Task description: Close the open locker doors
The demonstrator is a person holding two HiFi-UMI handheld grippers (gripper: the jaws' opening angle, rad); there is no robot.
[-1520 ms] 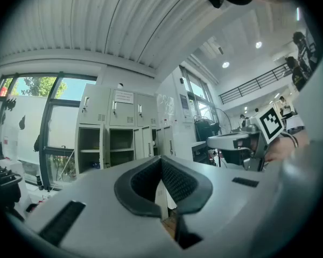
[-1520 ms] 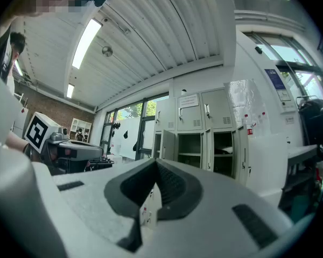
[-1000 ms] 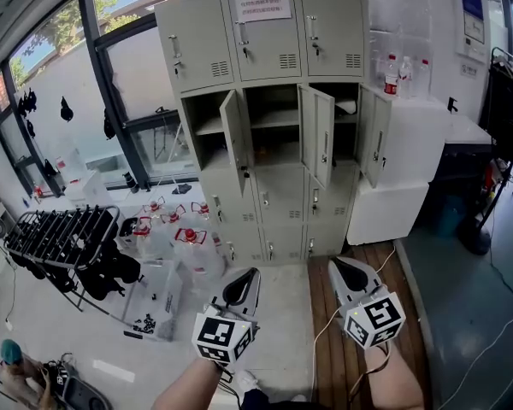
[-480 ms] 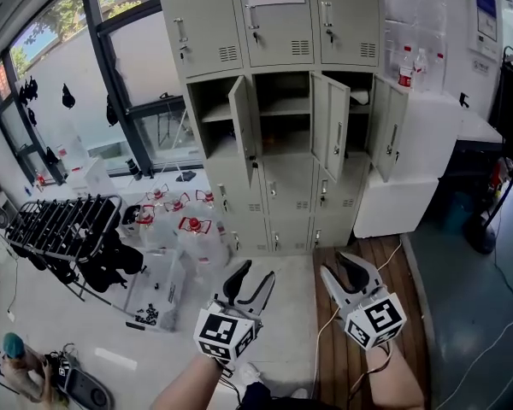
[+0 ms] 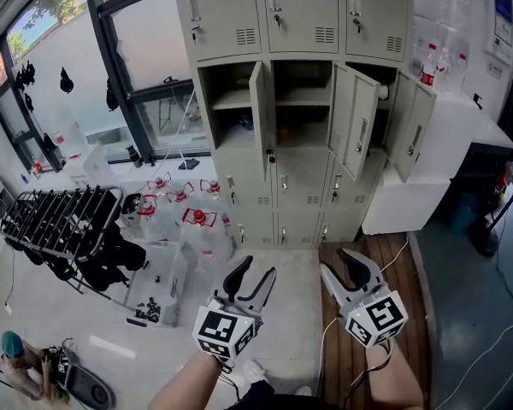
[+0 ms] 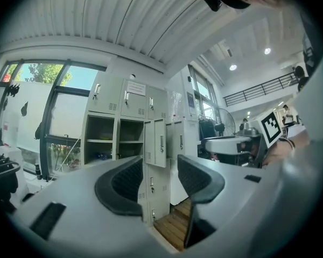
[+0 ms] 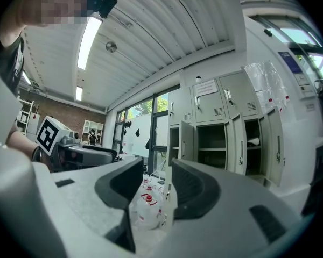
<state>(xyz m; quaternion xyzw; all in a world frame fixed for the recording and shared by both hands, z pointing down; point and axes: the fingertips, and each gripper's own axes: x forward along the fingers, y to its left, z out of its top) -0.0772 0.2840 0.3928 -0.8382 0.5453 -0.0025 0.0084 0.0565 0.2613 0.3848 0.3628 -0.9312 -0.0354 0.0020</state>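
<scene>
Three open locker doors, middle row of locker bank [image 5: 299, 186]: left door [image 5: 258, 109], middle door [image 5: 355, 131], right door [image 5: 413, 139], all swung out. Versus a second ago: nearer the bank, larger and higher in head view; both claws pinched together then, now parted, just been opening. Left compartment: shelf, small dark stuff at the back, not identifiable. Middle compartment: one shelf. Right compartment: white item [image 5: 382, 92] on shelf. Red-capped plastic jugs [image 5: 197, 220] clustered on floor by bank's lower left corner; clear bin [image 5: 158, 293] near them, small dark bits inside. Left claw [image 5: 256, 268] apart, nothing between jaws, touching nothing. Right claw [image 5: 342, 265] apart too, empty, well short of the doors.
</scene>
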